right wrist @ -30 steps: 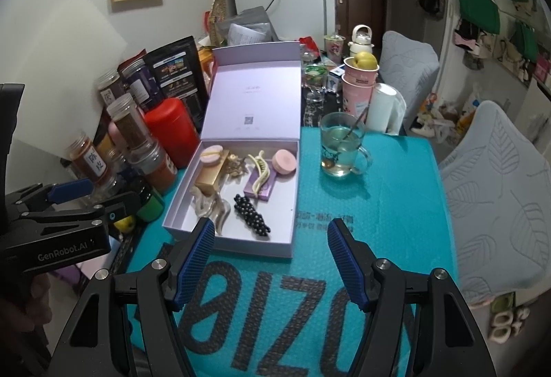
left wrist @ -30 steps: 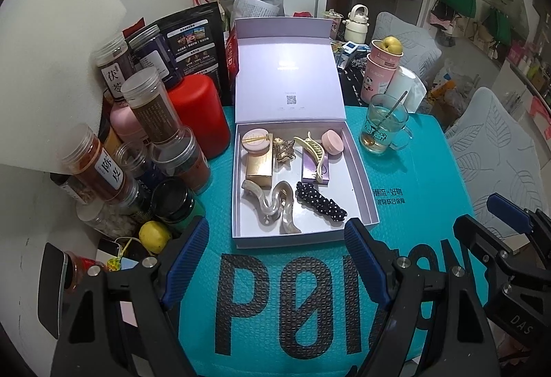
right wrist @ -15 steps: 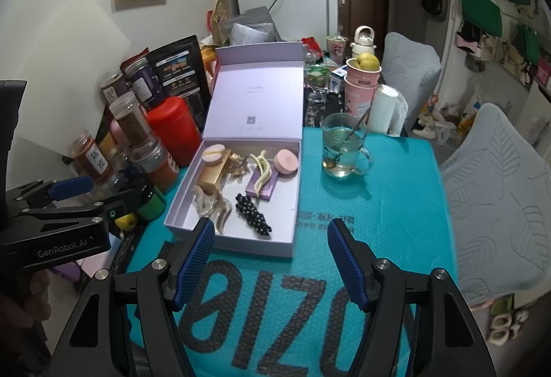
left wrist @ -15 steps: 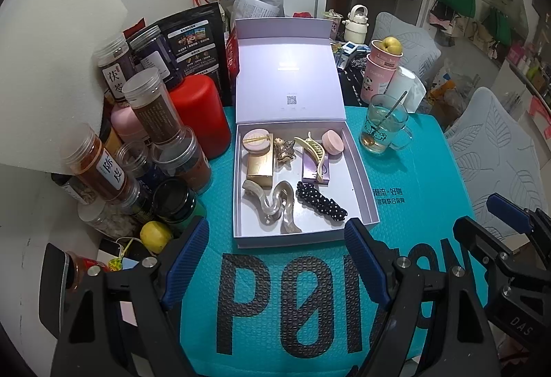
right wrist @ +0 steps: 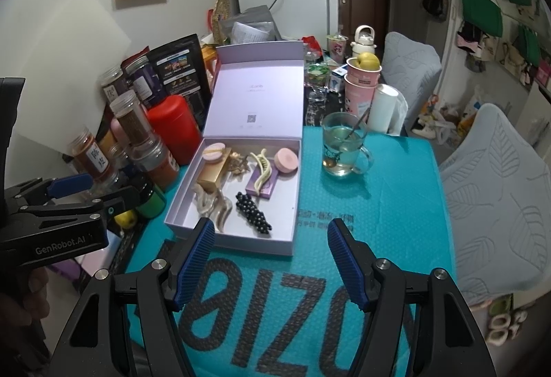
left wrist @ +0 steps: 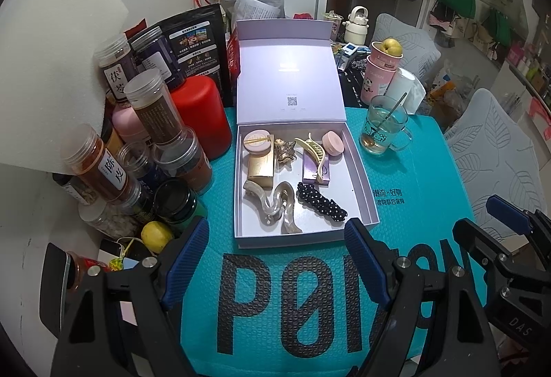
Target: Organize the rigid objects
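Observation:
A lilac box (left wrist: pixel 365 191) (right wrist: pixel 292 225) lies open on the teal mat, its lid standing up behind it. Inside lie a gold bar (left wrist: pixel 260 168), a pink round puff (left wrist: pixel 332 142) (right wrist: pixel 286 159), a cream claw clip (left wrist: pixel 315 149) (right wrist: pixel 260 166), a black beaded clip (left wrist: pixel 322 206) (right wrist: pixel 253 211) and a translucent beige clip (left wrist: pixel 275 206). My left gripper (left wrist: pixel 277 261) hovers open just in front of the box, nothing between its fingers. My right gripper (right wrist: pixel 270 261) is also open and empty, near the box's front right corner.
Spice jars (left wrist: pixel 153 111) and a red canister (left wrist: pixel 201 116) crowd the table's left side, with a lemon (left wrist: pixel 155 235) near my left finger. A glass mug (left wrist: pixel 384 125) with a spoon stands right of the box. Padded chairs (right wrist: pixel 496 197) flank the right edge.

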